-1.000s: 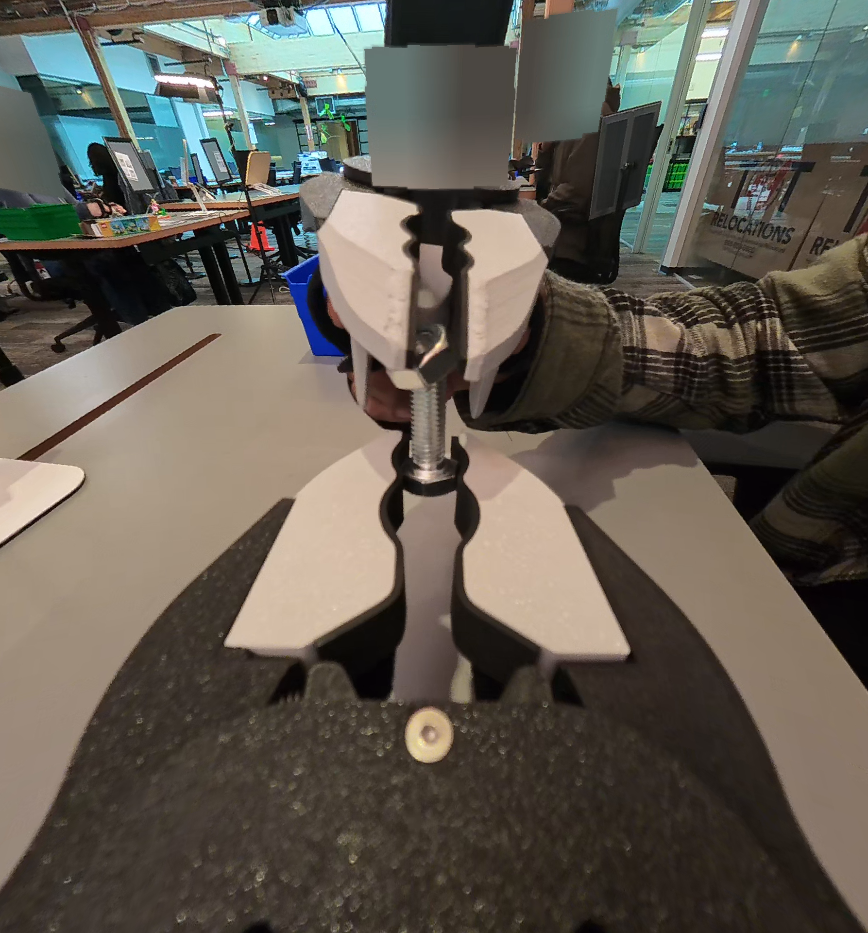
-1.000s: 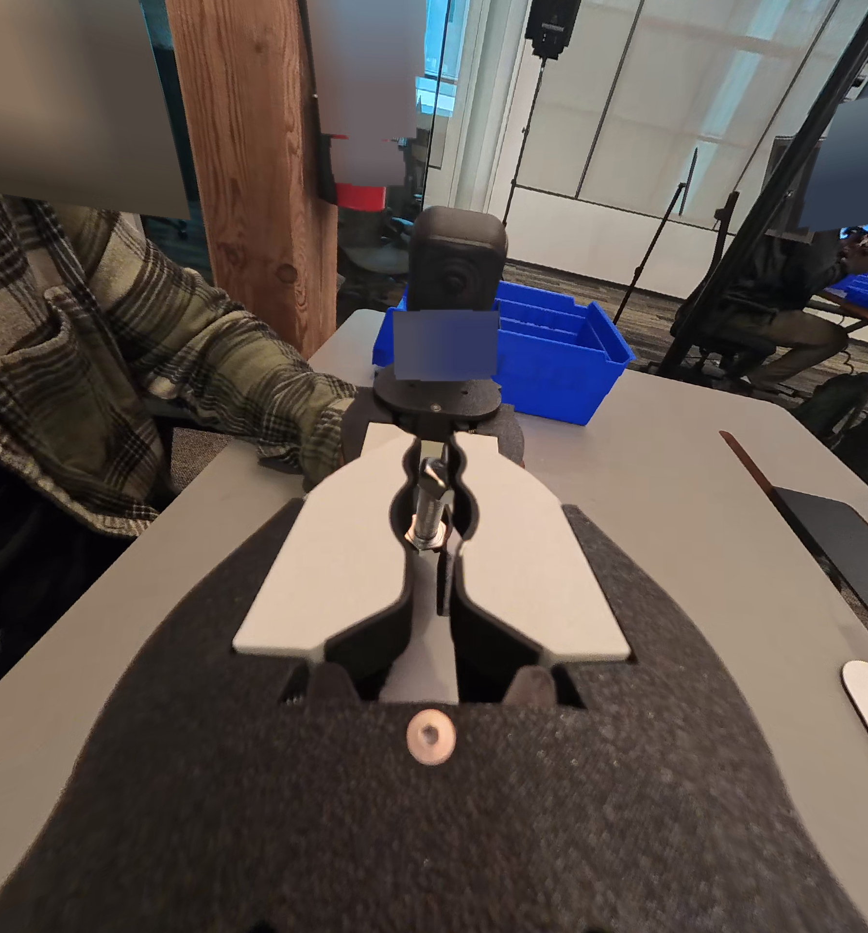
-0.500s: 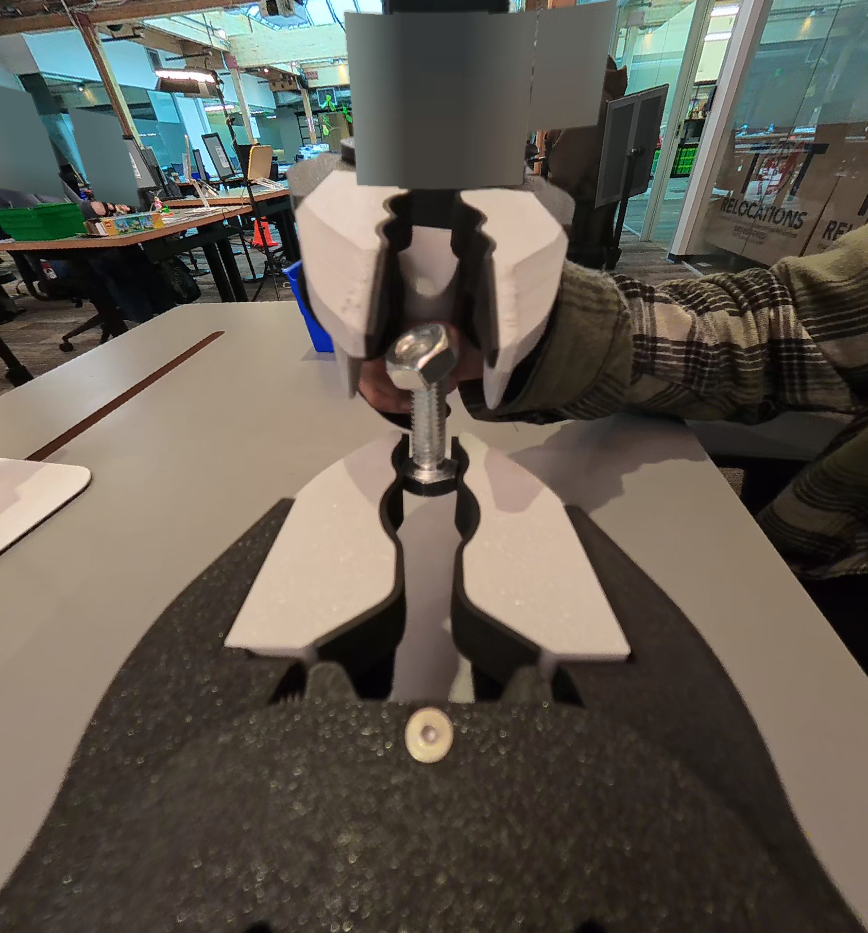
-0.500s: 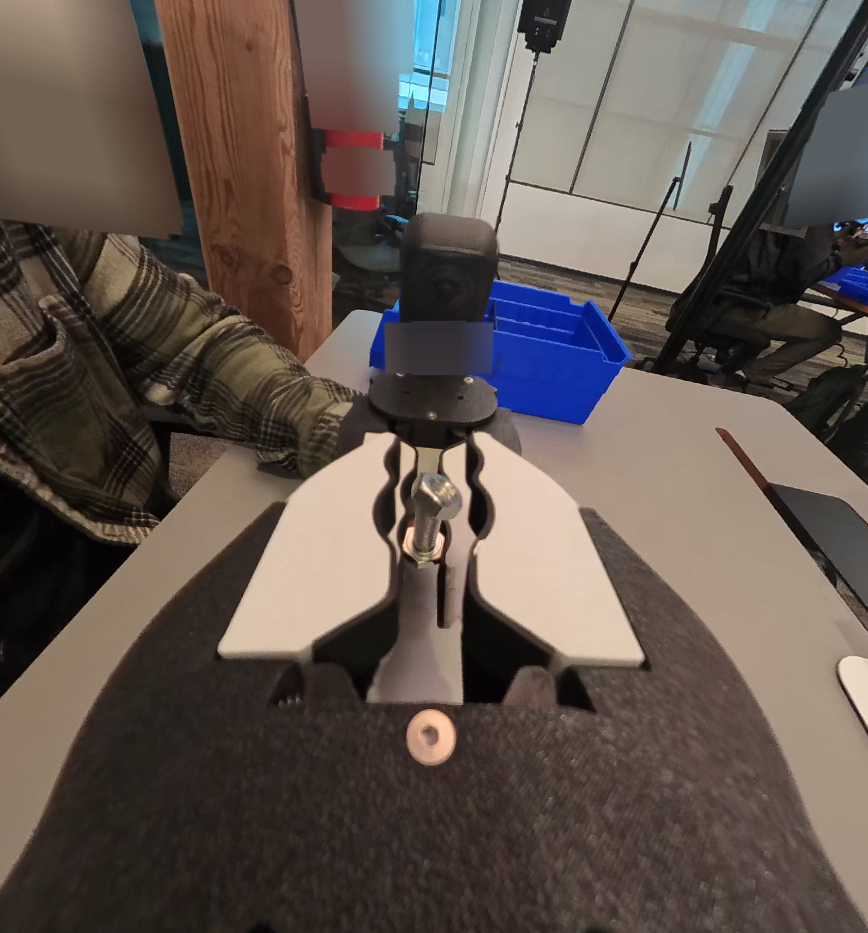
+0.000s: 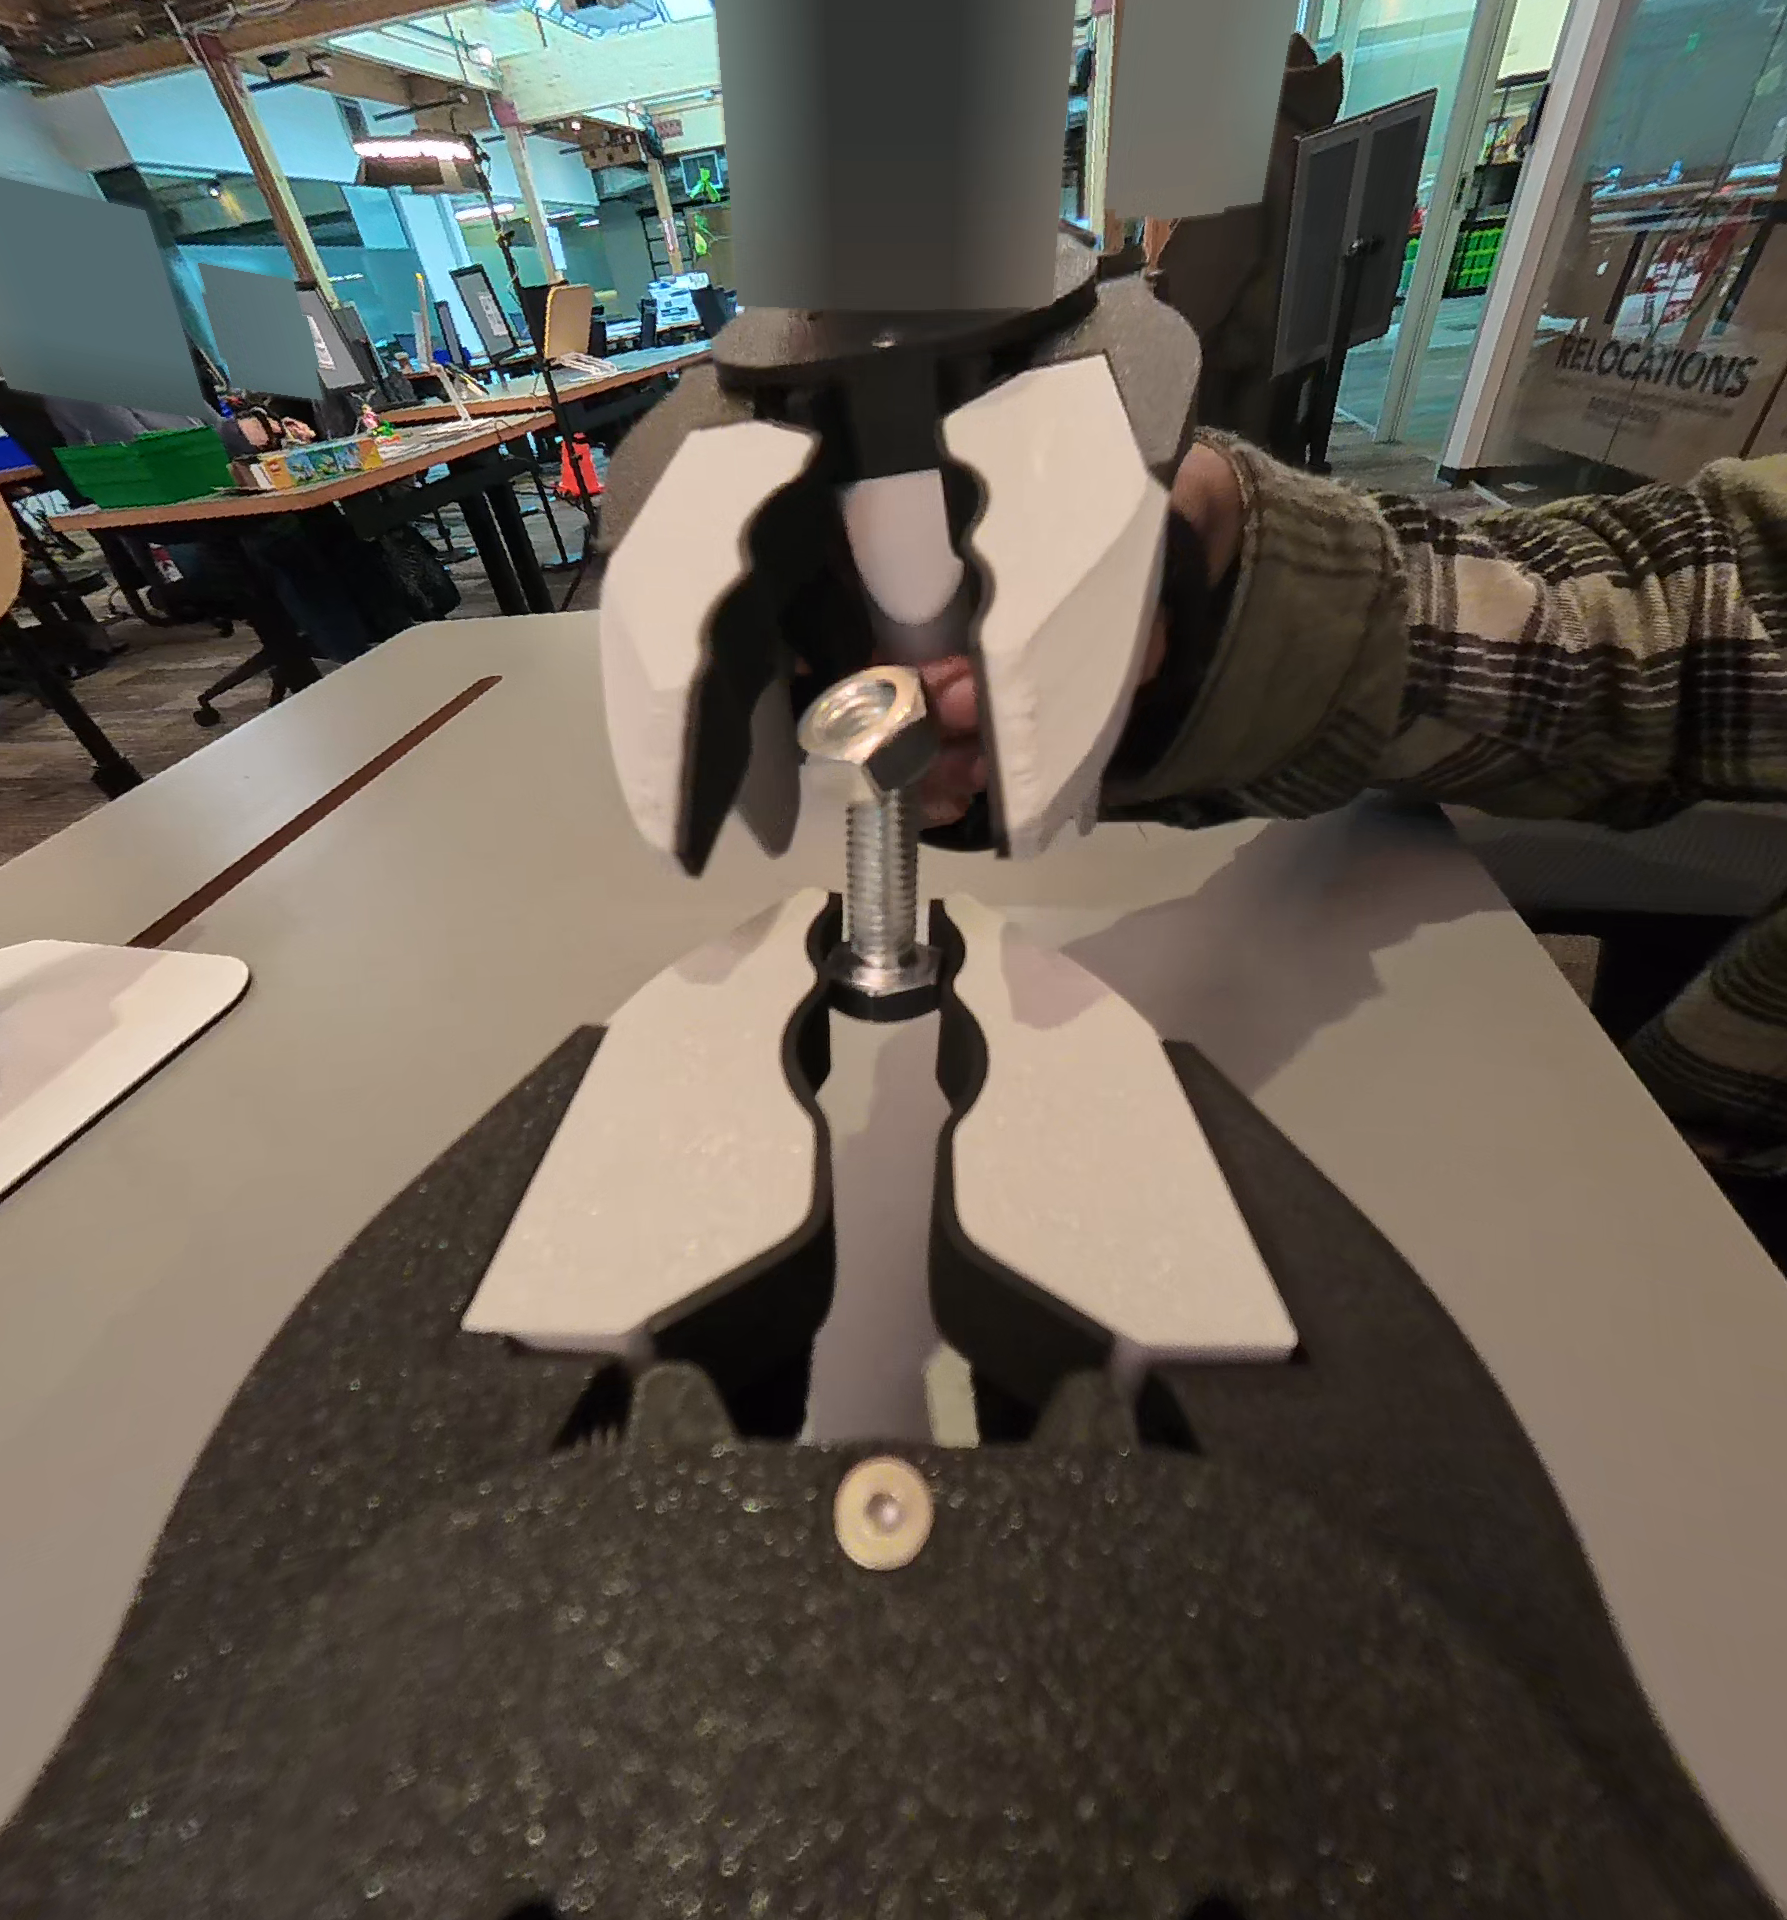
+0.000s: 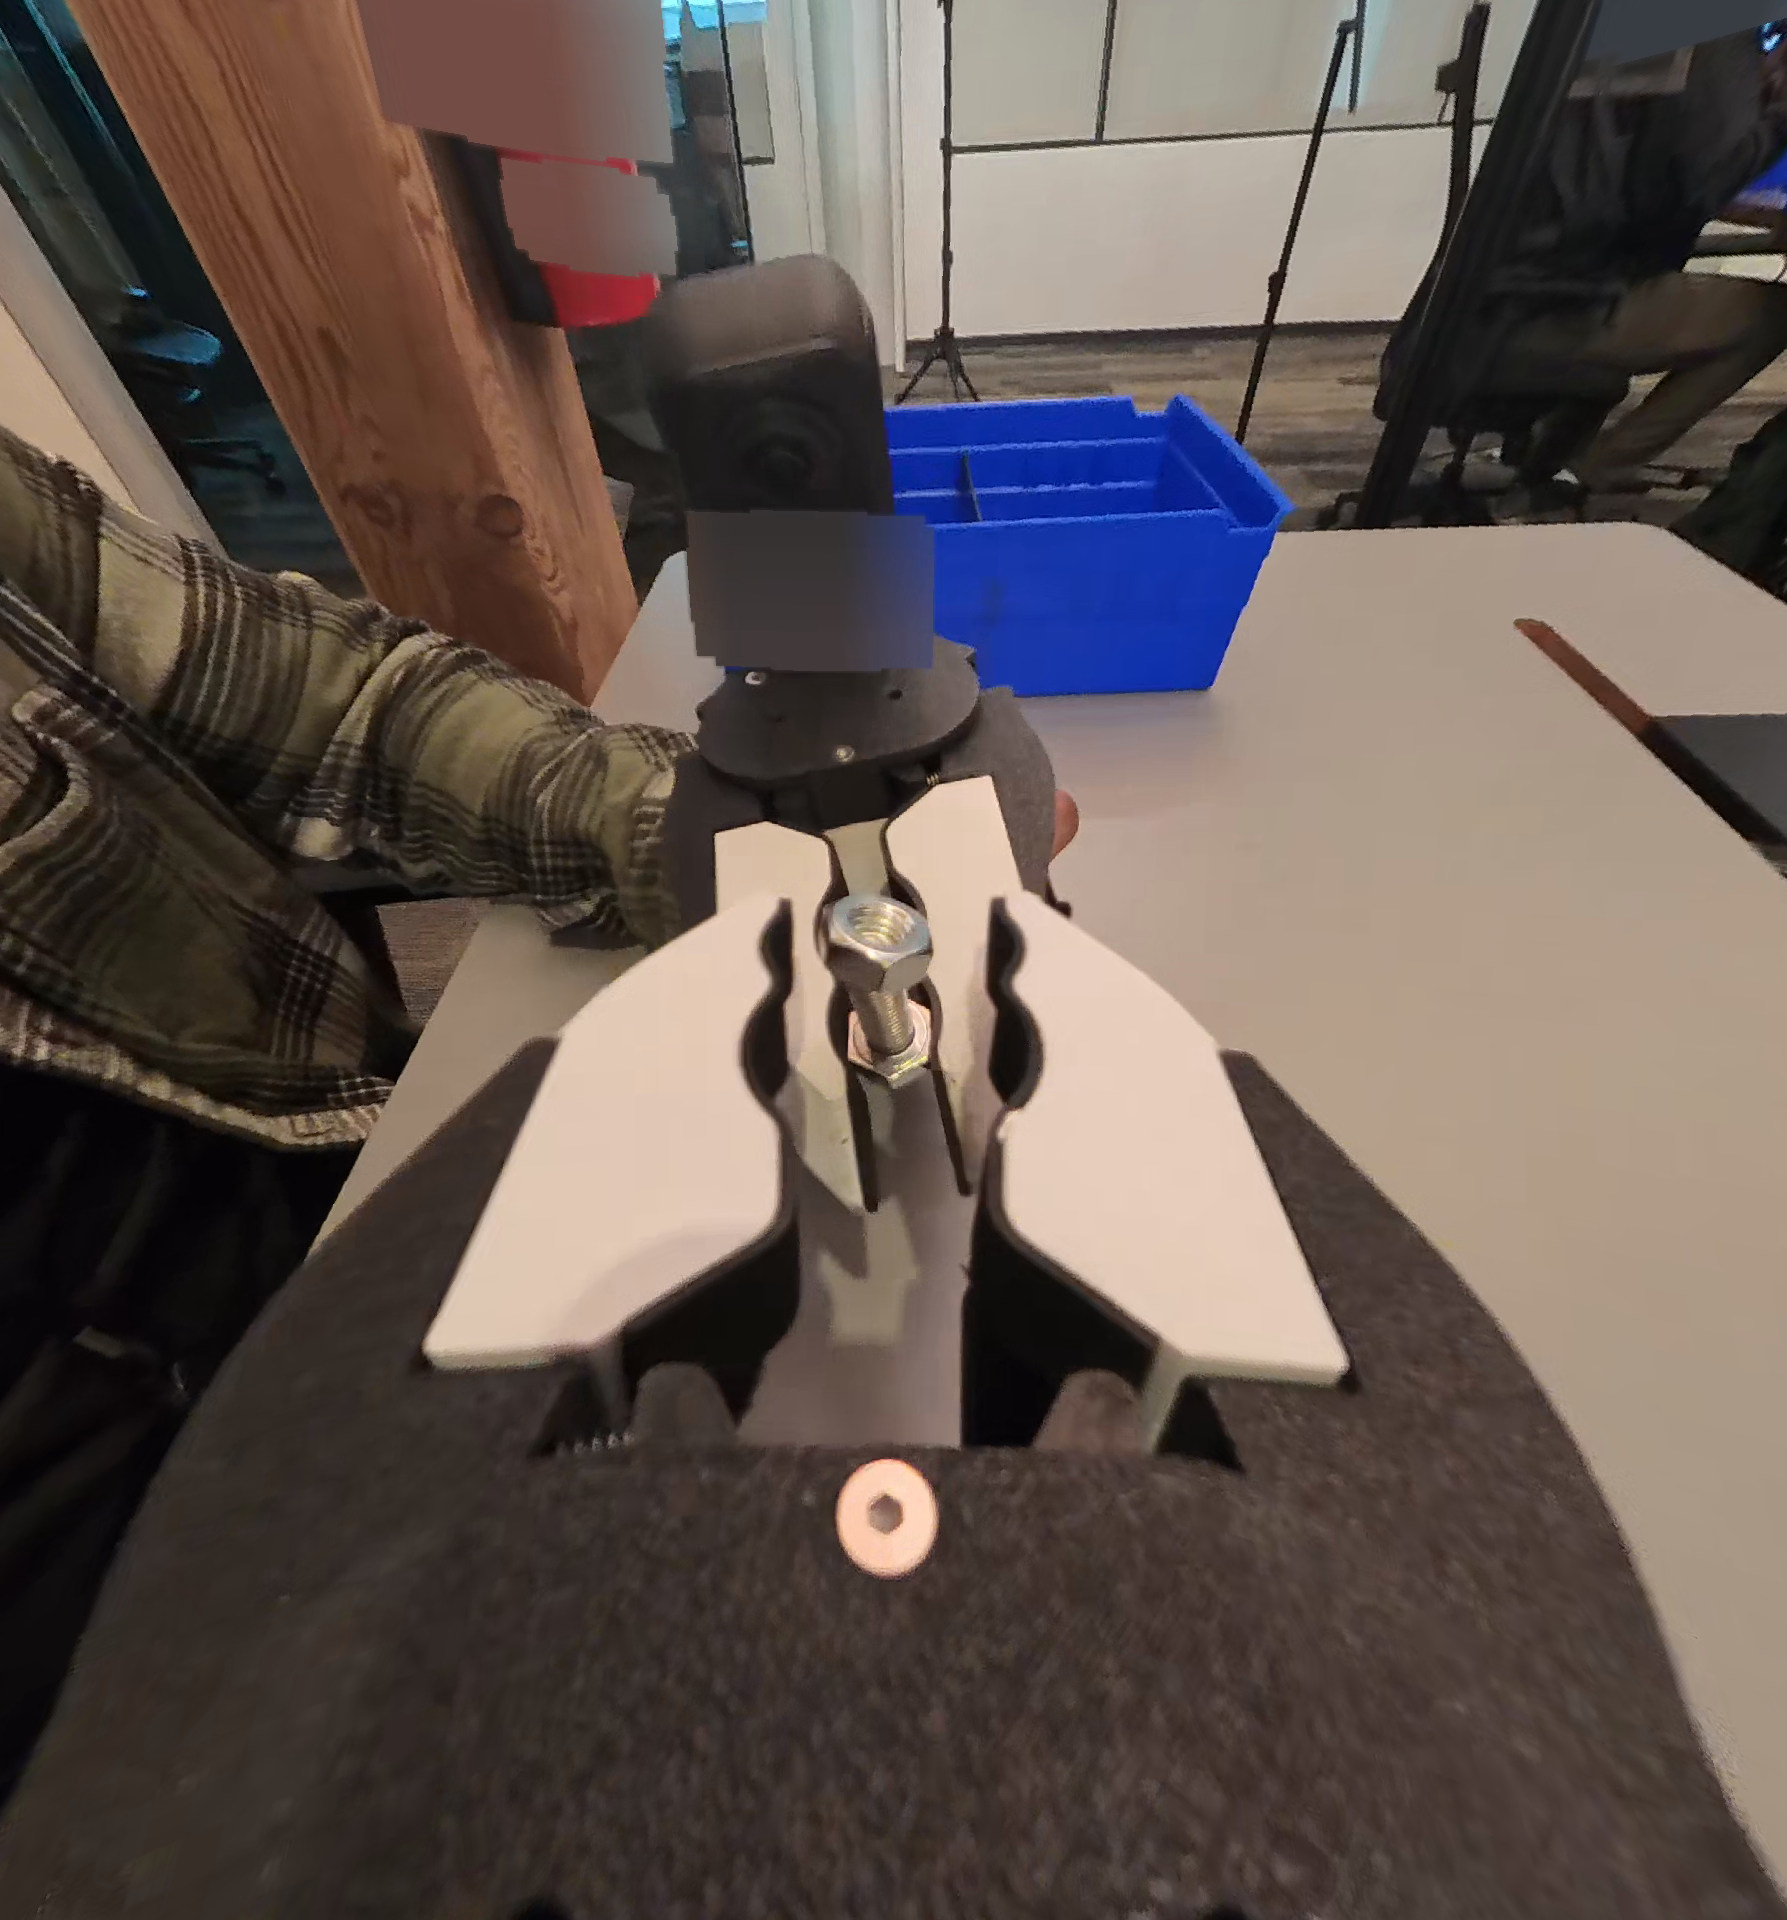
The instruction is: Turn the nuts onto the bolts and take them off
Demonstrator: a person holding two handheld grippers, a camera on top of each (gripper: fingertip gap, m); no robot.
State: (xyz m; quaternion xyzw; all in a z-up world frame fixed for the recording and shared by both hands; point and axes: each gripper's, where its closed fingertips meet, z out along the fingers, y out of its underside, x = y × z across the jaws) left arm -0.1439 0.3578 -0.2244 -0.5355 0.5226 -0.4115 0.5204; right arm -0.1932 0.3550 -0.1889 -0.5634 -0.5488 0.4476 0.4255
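Left wrist view takes in the grey table (image 5: 1284, 1039), a white mat (image 5: 89, 1039) at its left edge, and rows of desks beyond; right wrist view alone shows the blue bin (image 6: 1076, 582) with dividers at the table's far edge and the wooden post (image 6: 349, 312) behind a plaid sleeve (image 6: 297, 727). The left gripper (image 5: 881, 966) has its 2 white fingers pressed in on the hex head at the lower end of the bolt (image 5: 878, 883), pinching it just above the table. The bolt stands with its long axis nearly upright, threaded shank rising away from that head. The right gripper (image 6: 889, 997) faces the left one with its fingers spread, 1 on each side of the bolt's top end and touching neither the shank nor the nut (image 6: 876, 940). In left wrist view the right gripper (image 5: 837, 821) hangs over the bolt from above, fingers angled down and apart. The nut (image 5: 868, 732) sits on the bolt's upper tip, its threaded bore open upward, tilted slightly.
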